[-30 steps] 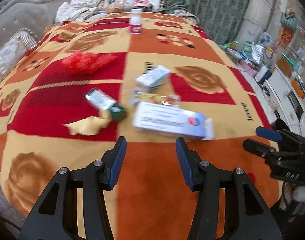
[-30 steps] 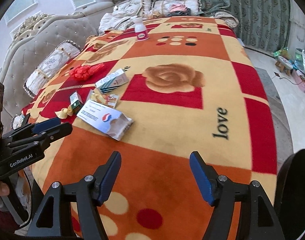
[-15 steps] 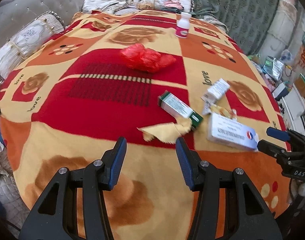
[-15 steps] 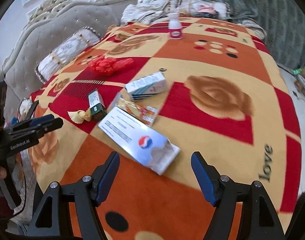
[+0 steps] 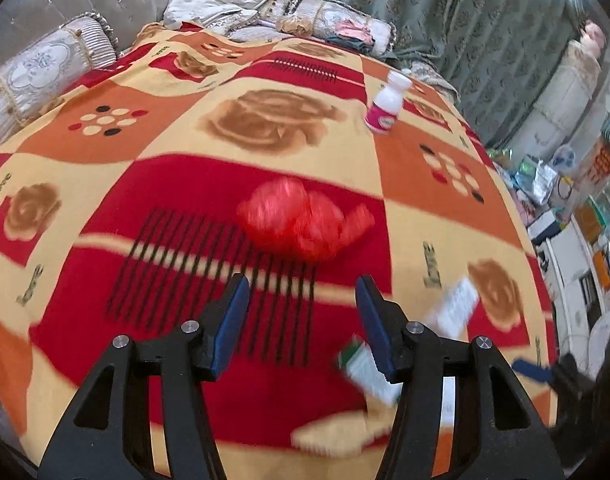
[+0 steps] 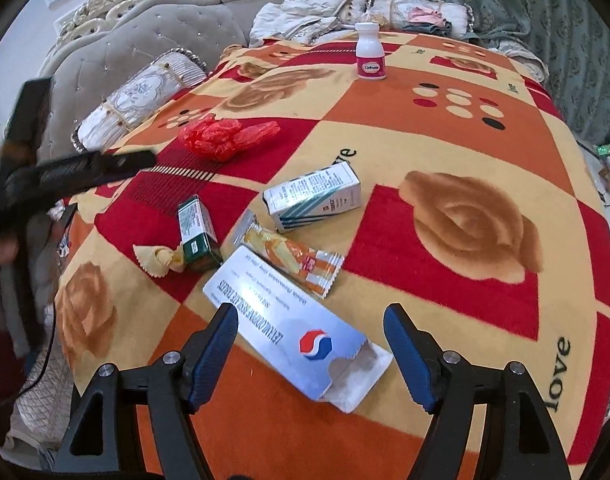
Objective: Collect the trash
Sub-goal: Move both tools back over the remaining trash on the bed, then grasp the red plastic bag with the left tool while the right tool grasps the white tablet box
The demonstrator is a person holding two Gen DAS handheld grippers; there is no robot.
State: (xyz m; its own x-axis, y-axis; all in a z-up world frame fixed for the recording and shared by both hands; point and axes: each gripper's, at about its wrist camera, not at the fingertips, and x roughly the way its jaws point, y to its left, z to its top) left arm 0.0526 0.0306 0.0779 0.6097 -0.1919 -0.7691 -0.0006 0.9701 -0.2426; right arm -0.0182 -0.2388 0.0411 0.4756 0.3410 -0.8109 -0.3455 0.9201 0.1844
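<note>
Left gripper (image 5: 301,304): jaws apart, just opening, empty, before the red plastic bag (image 5: 305,222). Right gripper (image 6: 309,330): jaws apart, just opening, unclamped, straddling the torn white carton (image 6: 301,334) on the bed (image 6: 445,152).

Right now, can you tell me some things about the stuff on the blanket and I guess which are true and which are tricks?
1. The white bottle is standing upright. True.
2. The red plastic bag is held in the left gripper. False: it lies on the blanket, with the fingers apart and empty.
3. The long silver box has a torn-open end. True.
4. The green box sits on top of the white bottle. False: it lies far from it, beside a yellow wrapper.
</note>
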